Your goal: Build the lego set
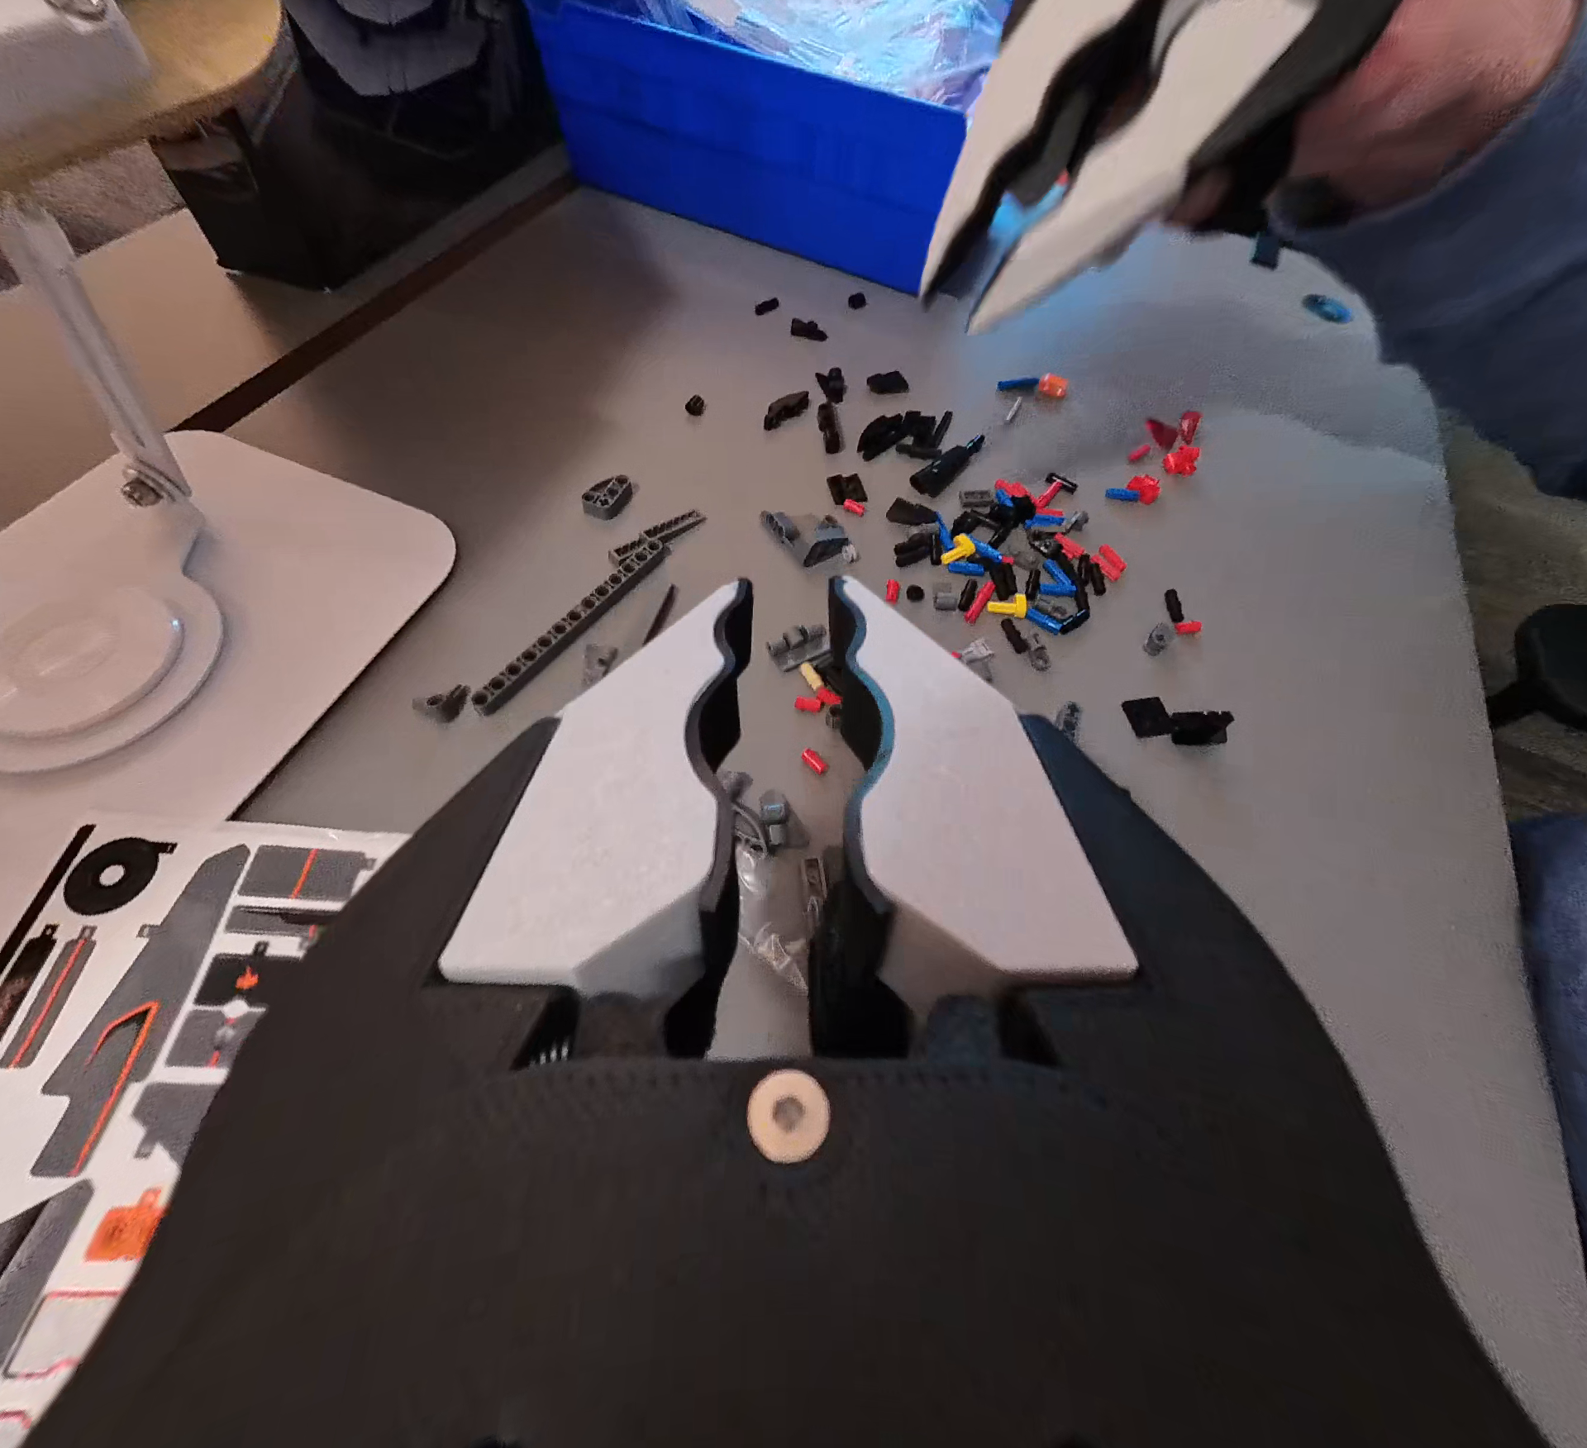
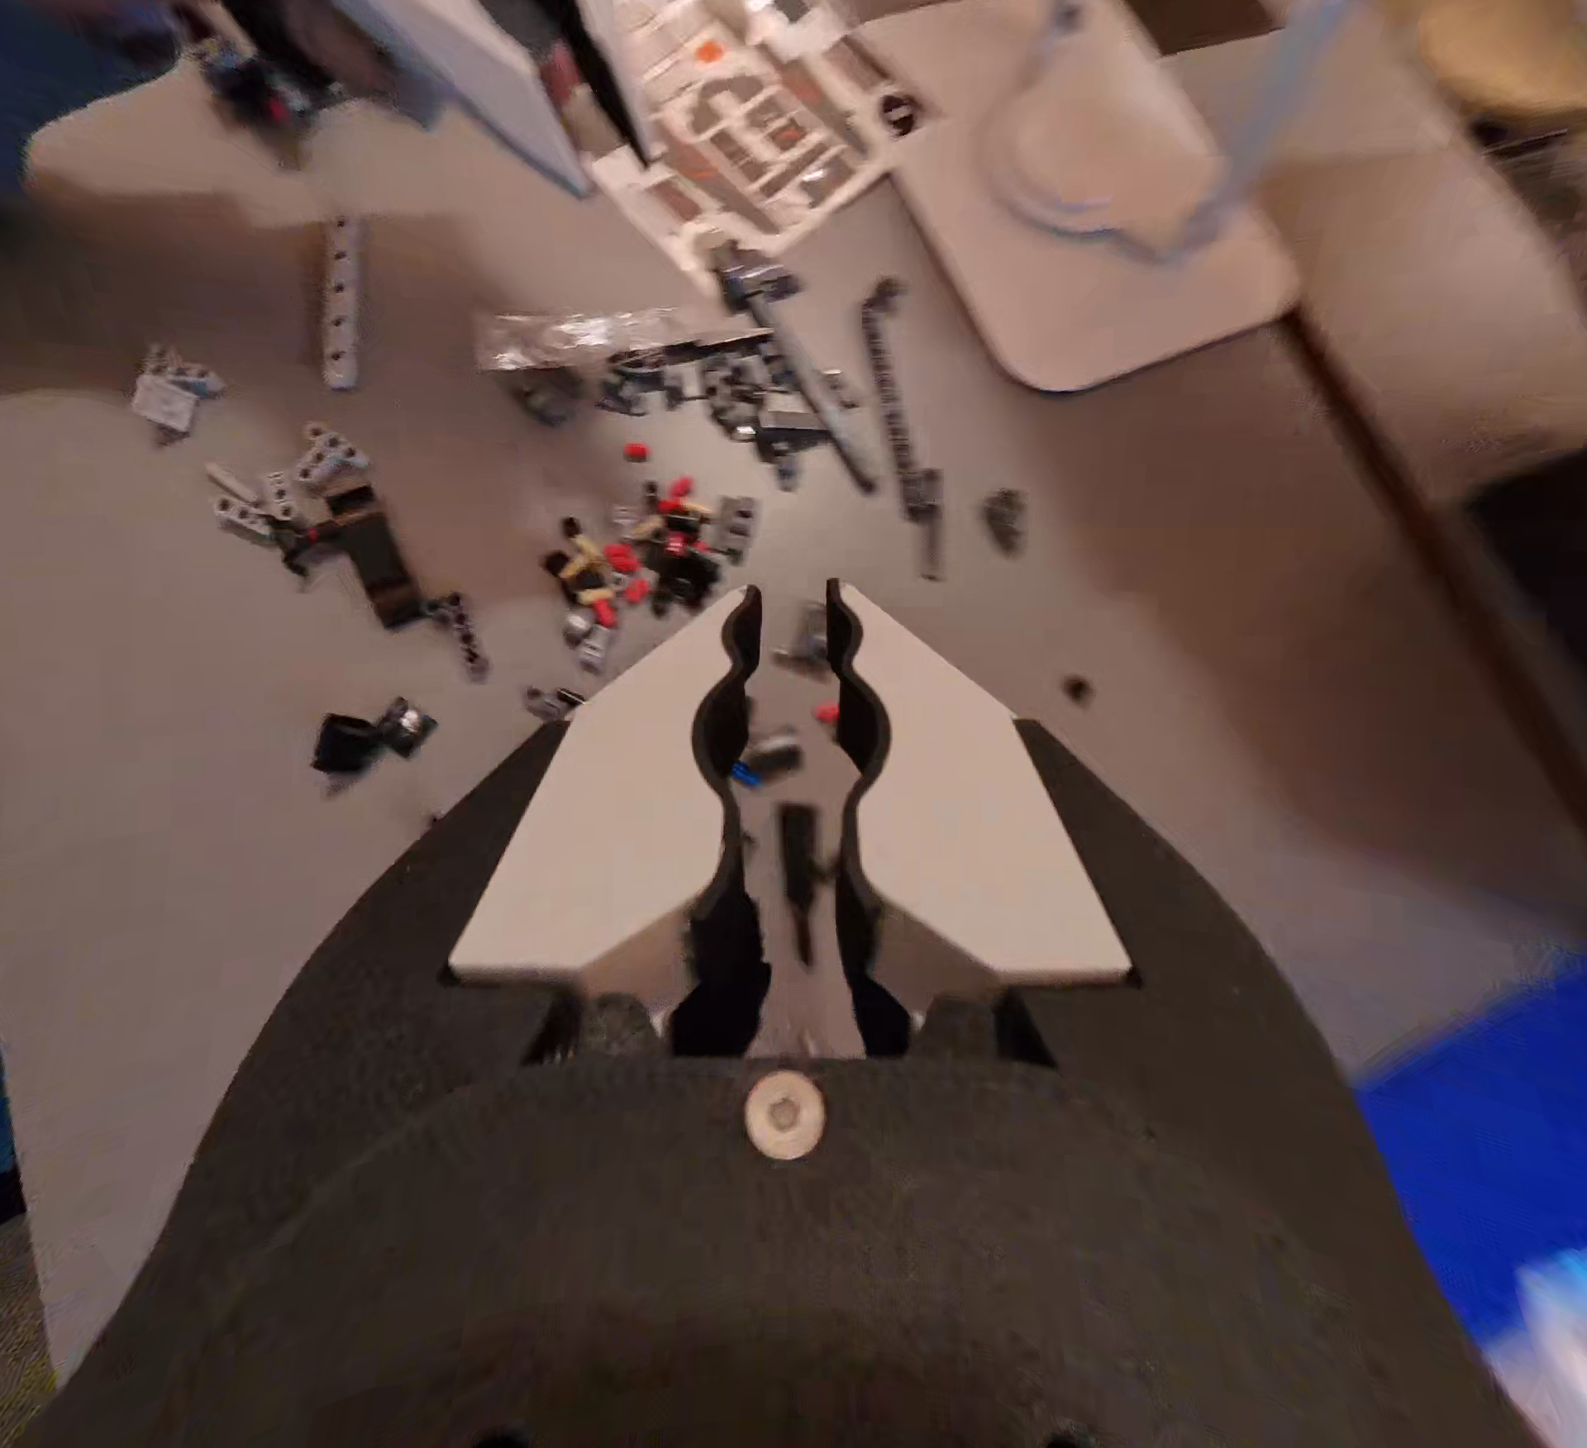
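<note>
While both tongs, left tongs [image 1: 790, 591] and right tongs [image 2: 794, 595], hover parted and empty, the long grey holed beam [image 1: 567, 634] on the tabletop [image 1: 481, 393] looks light and rigid; best pinched across its narrow sides.

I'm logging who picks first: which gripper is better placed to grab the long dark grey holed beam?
Left, probably. The left gripper hangs open with the long beam just beside its fingertips; the right gripper is raised near the blue bin.

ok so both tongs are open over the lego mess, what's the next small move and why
Probably lower the left tongs onto one loose piece, such as the long dark grey beam. Both tongs are open and hold nothing, and the pieces lie unassembled on the table.
</note>
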The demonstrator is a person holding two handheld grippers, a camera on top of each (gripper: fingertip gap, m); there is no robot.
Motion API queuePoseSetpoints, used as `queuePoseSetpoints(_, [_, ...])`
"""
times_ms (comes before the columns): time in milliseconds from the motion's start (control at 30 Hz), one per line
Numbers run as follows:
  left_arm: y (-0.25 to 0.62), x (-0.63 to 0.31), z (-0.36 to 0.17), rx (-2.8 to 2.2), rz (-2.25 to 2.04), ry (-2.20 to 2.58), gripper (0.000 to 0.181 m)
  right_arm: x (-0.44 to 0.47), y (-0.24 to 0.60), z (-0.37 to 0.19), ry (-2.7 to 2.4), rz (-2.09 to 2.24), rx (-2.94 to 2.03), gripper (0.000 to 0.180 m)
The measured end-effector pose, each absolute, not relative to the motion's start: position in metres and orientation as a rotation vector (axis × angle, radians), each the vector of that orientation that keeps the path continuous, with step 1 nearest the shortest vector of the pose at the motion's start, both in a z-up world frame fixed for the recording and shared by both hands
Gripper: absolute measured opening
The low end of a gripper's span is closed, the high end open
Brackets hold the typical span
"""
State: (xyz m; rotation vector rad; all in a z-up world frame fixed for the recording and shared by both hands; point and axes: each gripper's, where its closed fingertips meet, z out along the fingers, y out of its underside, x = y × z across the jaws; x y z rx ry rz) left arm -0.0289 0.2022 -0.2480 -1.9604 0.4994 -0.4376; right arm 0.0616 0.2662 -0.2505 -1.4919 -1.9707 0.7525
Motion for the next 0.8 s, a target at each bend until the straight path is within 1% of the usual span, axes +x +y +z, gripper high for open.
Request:
queuePoseSetpoints(167, [0.198, -0.035, -0.254, -1.959, -0.452, 0.482, 0.015, 0.035, 0.243, -0.322, -2.136, 0.778, -1.578, 0.014])
queuePoseSetpoints(333, [0.196, -0.037, -0.254, -1.947, -0.472, 0.477, 0.014, 0.03, 0.24, -0.351, -2.197, 0.776, -1.64, 0.012])
queuePoseSetpoints(433, [0.197, -0.037, -0.255, -1.941, -0.479, 0.479, 0.014, 0.028, 0.236, -0.357, -2.213, 0.792, -1.658, 0.011])
queuePoseSetpoints(500, [0.197, -0.036, -0.257, -1.942, -0.483, 0.482, 0.014, 0.028, 0.235, -0.358, -2.212, 0.806, -1.667, 0.006])
queuePoseSetpoints(533, [0.197, -0.035, -0.257, -1.942, -0.483, 0.484, 0.014, 0.028, 0.235, -0.358, -2.217, 0.813, -1.666, 0.0])
queuePoseSetpoints(667, [0.197, -0.035, -0.256, -1.939, -0.486, 0.484, 0.013, 0.03, 0.237, -0.354, -2.21, 0.799, -1.647, 0.0])
queuePoseSetpoints(800, [0.197, -0.03, -0.256, -1.943, -0.497, 0.484, 0.013, 0.03, 0.234, -0.34, -2.169, 0.861, -1.599, 0.0])
